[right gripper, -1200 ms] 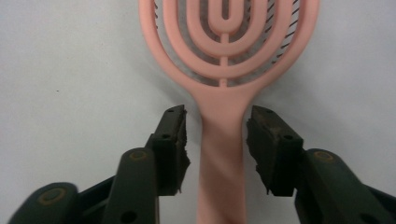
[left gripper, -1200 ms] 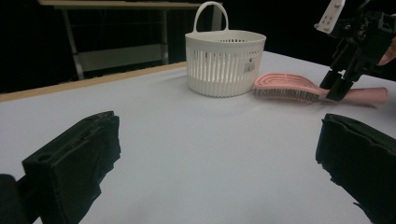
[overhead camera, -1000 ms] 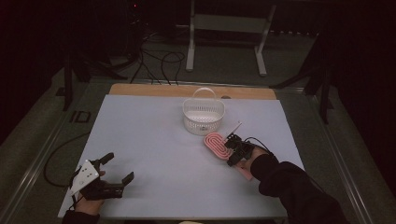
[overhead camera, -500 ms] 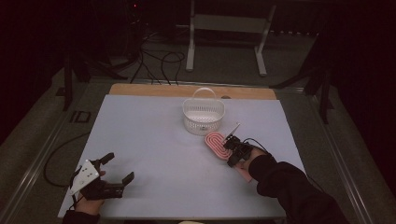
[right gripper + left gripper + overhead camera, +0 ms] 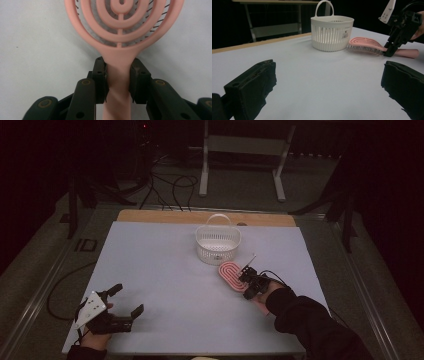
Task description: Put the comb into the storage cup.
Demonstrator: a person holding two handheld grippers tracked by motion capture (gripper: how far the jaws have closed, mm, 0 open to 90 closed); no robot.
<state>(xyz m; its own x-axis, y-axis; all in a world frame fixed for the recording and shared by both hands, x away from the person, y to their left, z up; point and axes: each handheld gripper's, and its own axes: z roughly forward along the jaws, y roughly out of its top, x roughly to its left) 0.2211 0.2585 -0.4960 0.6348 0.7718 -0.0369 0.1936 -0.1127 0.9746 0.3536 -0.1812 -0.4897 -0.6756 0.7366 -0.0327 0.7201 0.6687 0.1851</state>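
Scanning left to right, clock bearings read on the high view:

left gripper [image 5: 122, 300]: held at the table's [image 5: 165, 285] near left corner, jaws spread wide, nothing between them; seen the same in its own view [image 5: 324, 82].

brush from left gripper: pink hairbrush [image 5: 372, 46] is seen toward 2 o'clock, well apart, across bare table.

basket [image 5: 218, 244]: white, slatted, upright, handle raised; stands just beyond the brush head, at about 11 o'clock from it, near but not shown touching.

brush position: pink hairbrush [image 5: 233, 275] lies flat on the table right of centre, bristles down, ringed back up.

brush long axis: runs from 10 o'clock (head, toward the basket) to 4 o'clock (handle, toward the right hand).

right gripper [image 5: 251, 284]: set on the handle just below the head; in its own view [image 5: 118, 80] both pads are pressed against the handle sides, so the brush is judged clamped. Brush is still resting on the table.

nearer hand: right, already on the brush; left is far off.

key relation: basket opening lies up and toward 11 o'clock from the grasp, roughly in line with the brush axis, so a lift head-first along that axis is judged sufficient.

change vs earlier frame: right jaws have just been closing onto the handle between them; brush, basket and both hands are otherwise found where they were.
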